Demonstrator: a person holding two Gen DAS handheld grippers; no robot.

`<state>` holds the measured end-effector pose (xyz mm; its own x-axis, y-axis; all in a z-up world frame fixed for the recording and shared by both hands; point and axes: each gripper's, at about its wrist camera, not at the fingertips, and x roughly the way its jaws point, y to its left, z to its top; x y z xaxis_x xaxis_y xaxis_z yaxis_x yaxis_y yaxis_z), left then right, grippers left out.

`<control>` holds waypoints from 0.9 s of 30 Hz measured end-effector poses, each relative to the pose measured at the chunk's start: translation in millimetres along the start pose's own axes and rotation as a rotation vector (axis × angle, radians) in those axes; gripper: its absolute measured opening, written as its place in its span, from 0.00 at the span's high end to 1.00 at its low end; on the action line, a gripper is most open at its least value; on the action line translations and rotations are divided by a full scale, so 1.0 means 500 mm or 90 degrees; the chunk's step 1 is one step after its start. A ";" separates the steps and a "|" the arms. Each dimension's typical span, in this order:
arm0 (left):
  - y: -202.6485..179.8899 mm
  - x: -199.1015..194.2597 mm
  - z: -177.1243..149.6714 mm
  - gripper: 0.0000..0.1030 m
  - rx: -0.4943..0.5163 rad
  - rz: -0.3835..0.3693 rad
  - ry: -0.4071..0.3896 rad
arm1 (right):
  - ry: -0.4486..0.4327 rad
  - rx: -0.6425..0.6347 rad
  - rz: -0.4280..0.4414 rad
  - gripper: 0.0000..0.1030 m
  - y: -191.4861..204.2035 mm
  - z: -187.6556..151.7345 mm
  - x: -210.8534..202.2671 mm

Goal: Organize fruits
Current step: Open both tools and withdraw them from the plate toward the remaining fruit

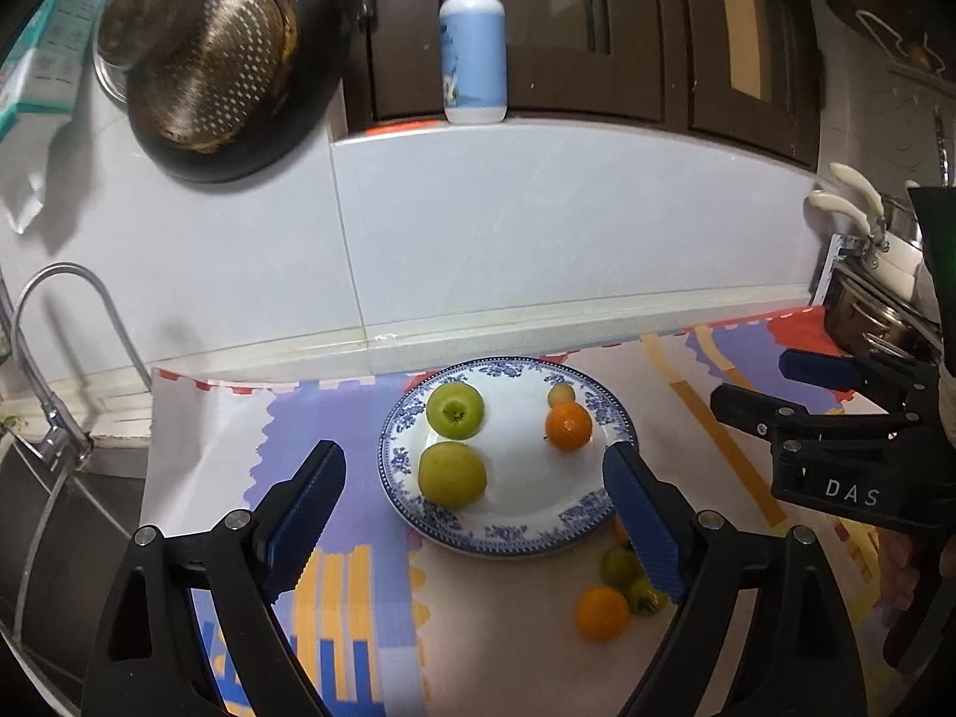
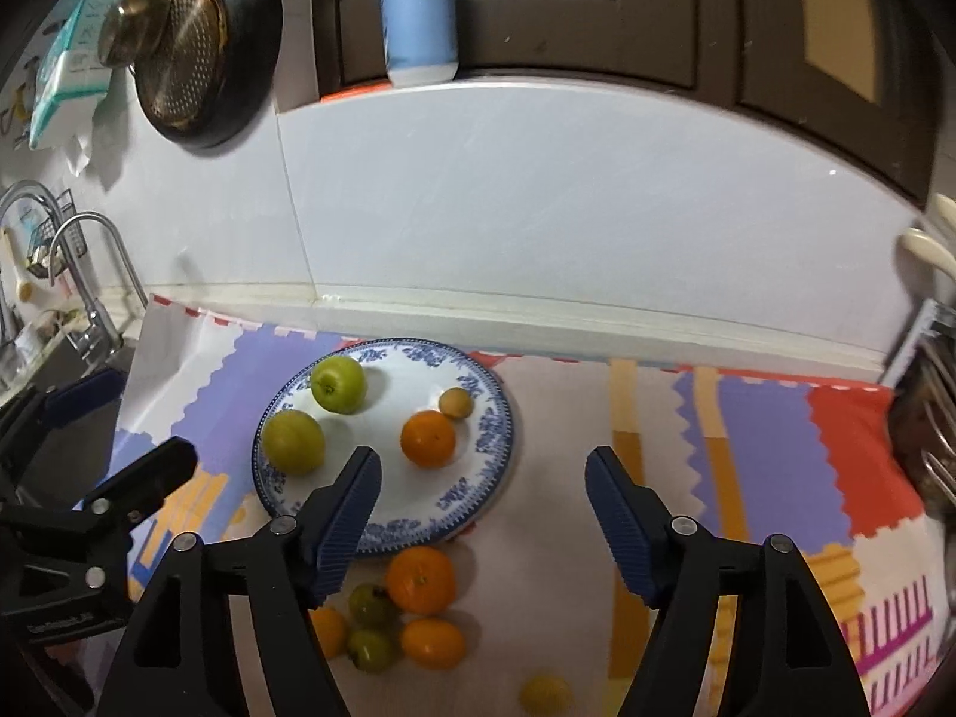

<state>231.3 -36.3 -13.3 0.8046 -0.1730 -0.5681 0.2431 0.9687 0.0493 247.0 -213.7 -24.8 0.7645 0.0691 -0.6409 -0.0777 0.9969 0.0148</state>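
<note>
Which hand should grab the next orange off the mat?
Probably the right gripper: it is open, and the loose orange lies just below it beside the plate. The left gripper hangs over the plate.

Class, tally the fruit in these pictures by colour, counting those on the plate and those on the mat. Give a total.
Green: 4, first one
Orange: 4, first one
Yellow: 2, first one
Total: 10

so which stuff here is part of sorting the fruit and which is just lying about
Job:
plate
two green apples
orange on plate
loose fruit pile
small yellow fruit

Lying about:
soap bottle
colander
tap
patterned mat
</note>
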 end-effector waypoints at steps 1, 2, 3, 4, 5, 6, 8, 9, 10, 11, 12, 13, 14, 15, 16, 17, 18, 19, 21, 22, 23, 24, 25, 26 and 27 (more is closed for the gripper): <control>-0.004 -0.010 -0.004 0.14 -0.001 0.003 -0.002 | -0.003 0.002 -0.004 0.30 -0.002 -0.008 -0.012; -0.006 -0.020 -0.009 0.14 -0.002 0.002 -0.004 | -0.004 0.003 -0.006 0.28 -0.004 -0.014 -0.021; -0.009 -0.026 -0.013 0.14 -0.001 0.000 -0.004 | -0.002 0.005 -0.007 0.28 -0.005 -0.021 -0.028; -0.013 -0.031 -0.017 0.14 0.000 0.000 -0.004 | 0.002 0.008 -0.005 0.28 -0.007 -0.027 -0.033; -0.017 -0.038 -0.022 0.14 0.001 0.002 -0.005 | 0.005 0.011 -0.003 0.28 -0.008 -0.033 -0.039; -0.019 -0.043 -0.025 0.14 0.001 0.002 -0.005 | 0.006 0.013 -0.004 0.28 -0.008 -0.040 -0.043; -0.024 -0.056 -0.038 0.14 -0.002 0.002 -0.008 | 0.007 0.015 -0.010 0.28 -0.009 -0.053 -0.052; -0.025 -0.058 -0.043 0.14 -0.003 0.002 -0.010 | 0.006 0.014 -0.015 0.28 -0.010 -0.060 -0.058; -0.027 -0.063 -0.050 0.14 -0.004 0.003 -0.013 | 0.004 0.012 -0.021 0.28 -0.010 -0.066 -0.063; -0.029 -0.066 -0.057 0.14 -0.003 0.002 -0.011 | -0.001 0.009 -0.027 0.28 -0.010 -0.074 -0.069; -0.031 -0.068 -0.061 0.14 -0.002 0.000 -0.008 | -0.004 0.006 -0.029 0.28 -0.010 -0.080 -0.074; -0.034 -0.069 -0.067 0.14 -0.001 -0.001 -0.005 | -0.005 0.004 -0.030 0.28 -0.010 -0.085 -0.077; -0.037 -0.070 -0.073 0.14 0.000 -0.002 -0.004 | -0.003 0.004 -0.030 0.28 -0.010 -0.091 -0.080; -0.039 -0.070 -0.079 0.14 0.002 -0.002 -0.003 | -0.001 0.004 -0.030 0.28 -0.011 -0.097 -0.081; -0.043 -0.071 -0.086 0.14 0.008 -0.002 -0.004 | 0.000 0.005 -0.034 0.28 -0.011 -0.104 -0.084; -0.045 -0.071 -0.092 0.14 0.013 -0.002 -0.004 | 0.001 0.005 -0.038 0.28 -0.013 -0.110 -0.086; -0.047 -0.071 -0.097 0.14 0.017 -0.003 -0.004 | 0.002 0.005 -0.043 0.28 -0.015 -0.117 -0.086; -0.050 -0.071 -0.102 0.14 0.021 -0.003 -0.004 | 0.004 0.005 -0.052 0.28 -0.017 -0.124 -0.088; -0.055 -0.069 -0.112 0.14 0.029 -0.001 -0.002 | 0.010 0.008 -0.062 0.28 -0.020 -0.137 -0.090; -0.057 -0.068 -0.115 0.14 0.032 -0.001 -0.001 | 0.013 0.010 -0.064 0.28 -0.022 -0.142 -0.090; -0.060 -0.066 -0.120 0.14 0.035 -0.004 0.001 | 0.019 0.013 -0.068 0.28 -0.024 -0.150 -0.090; -0.063 -0.064 -0.126 0.14 0.039 -0.007 0.004 | 0.022 0.015 -0.071 0.28 -0.028 -0.154 -0.089; -0.065 -0.062 -0.129 0.14 0.042 -0.008 0.006 | 0.025 0.017 -0.073 0.28 -0.030 -0.161 -0.089; -0.070 -0.057 -0.135 0.14 0.048 -0.010 0.011 | 0.027 0.019 -0.076 0.28 -0.032 -0.167 -0.088; -0.074 -0.052 -0.139 0.14 0.054 -0.010 0.014 | 0.032 0.022 -0.076 0.28 -0.034 -0.173 -0.086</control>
<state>163.6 -55.4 -57.4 0.7880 -0.1834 -0.5877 0.3013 0.9473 0.1083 159.9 -236.8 -64.1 0.7336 -0.0505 -0.6777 0.0343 0.9987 -0.0373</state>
